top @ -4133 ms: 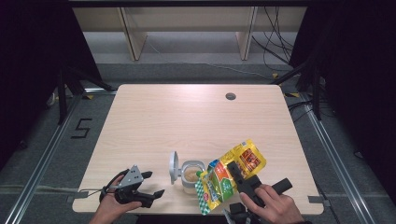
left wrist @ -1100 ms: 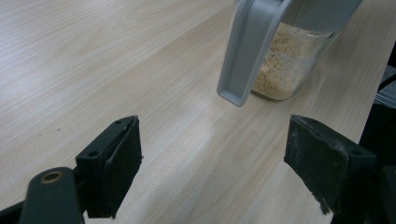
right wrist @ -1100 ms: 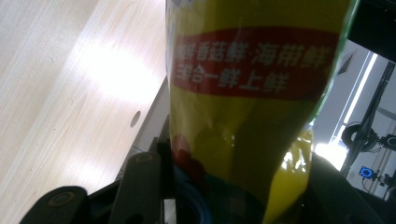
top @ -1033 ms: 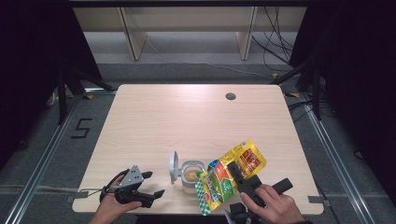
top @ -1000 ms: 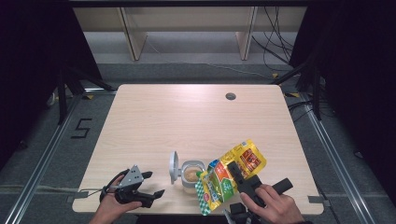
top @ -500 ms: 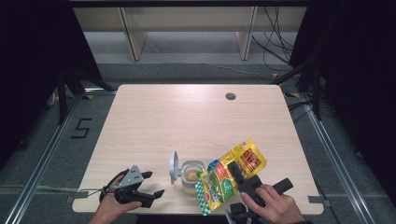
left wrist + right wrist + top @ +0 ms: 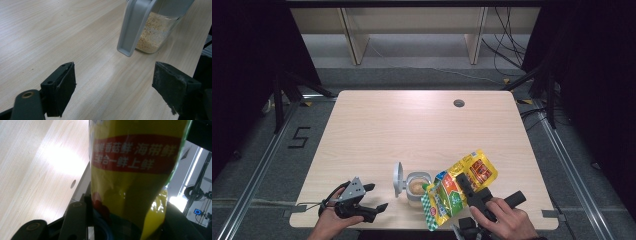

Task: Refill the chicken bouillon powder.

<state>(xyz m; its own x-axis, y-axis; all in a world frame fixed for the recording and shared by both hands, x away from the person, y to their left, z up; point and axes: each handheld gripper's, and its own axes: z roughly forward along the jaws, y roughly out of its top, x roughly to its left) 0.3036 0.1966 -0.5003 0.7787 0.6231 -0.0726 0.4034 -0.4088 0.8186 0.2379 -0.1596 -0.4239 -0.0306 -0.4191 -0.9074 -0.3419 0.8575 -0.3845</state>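
Right tool [image 7: 468, 186] clamped on the yellow seasoning bag [image 7: 459, 192], jaws partly closed around its middle; bag tilted, lower end at the rim of the clear container [image 7: 417, 187]. Container sits on the surface [image 7: 412, 125] at about 6 o'clock near the front edge, grey lid [image 7: 398, 176] flipped up on its 9 o'clock side, tan granules inside. Left tool [image 7: 373, 197] at about 7 o'clock, jaws wide apart, gripping nothing, pointing toward the container. In the right gripper view the bag [image 7: 132, 182] sits between both jaws.
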